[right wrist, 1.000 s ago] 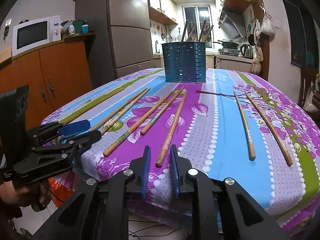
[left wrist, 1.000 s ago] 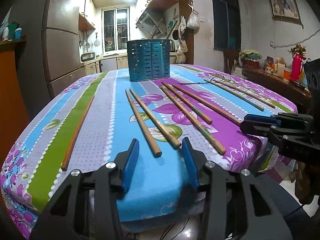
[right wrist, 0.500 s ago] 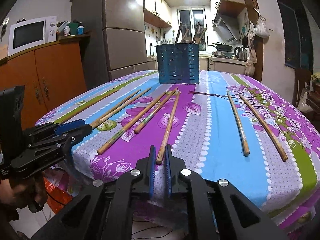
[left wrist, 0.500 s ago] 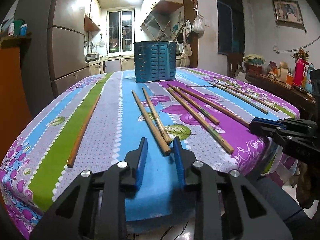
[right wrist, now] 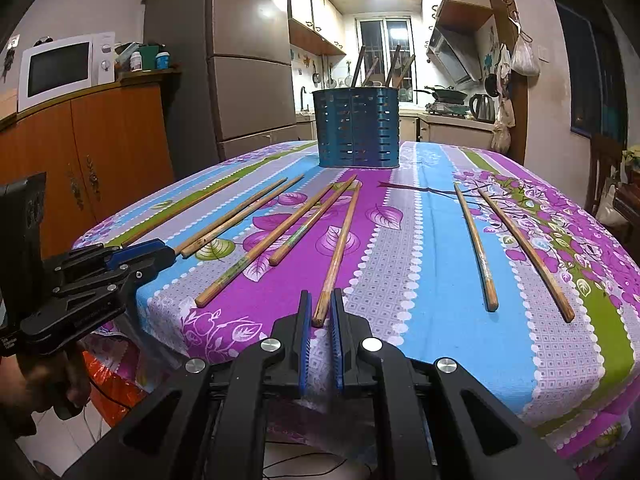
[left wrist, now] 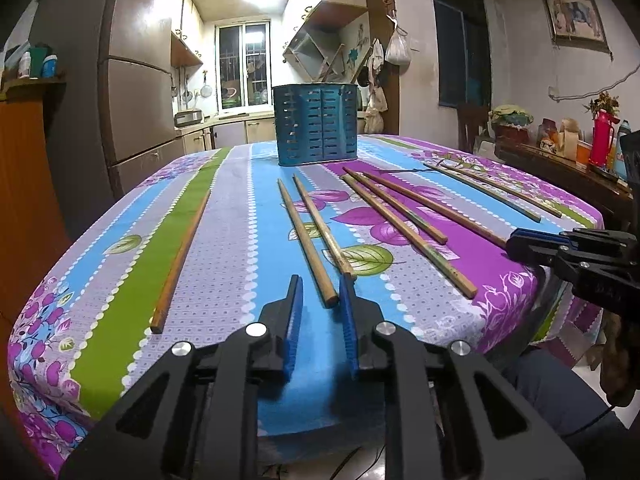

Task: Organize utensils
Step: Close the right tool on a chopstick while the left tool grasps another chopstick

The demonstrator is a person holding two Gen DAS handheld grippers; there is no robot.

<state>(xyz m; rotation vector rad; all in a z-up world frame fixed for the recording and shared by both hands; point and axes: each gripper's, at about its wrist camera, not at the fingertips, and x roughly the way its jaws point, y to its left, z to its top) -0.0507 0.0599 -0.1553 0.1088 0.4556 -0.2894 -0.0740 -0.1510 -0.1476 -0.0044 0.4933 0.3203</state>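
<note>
Two grippers work the near table edge. Left gripper [left wrist: 320, 292]: jaws closing around the near ends of two chopsticks [left wrist: 308, 240], not yet pressing them. Right gripper [right wrist: 319, 308]: nearly closed on one chopstick [right wrist: 338, 248]. Further chopsticks lie on the tablecloth [right wrist: 400, 272]; farthest stands the blue holder [right wrist: 356, 132].

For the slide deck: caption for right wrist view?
Right gripper closed around chopstick end; blue holder beyond.
</note>
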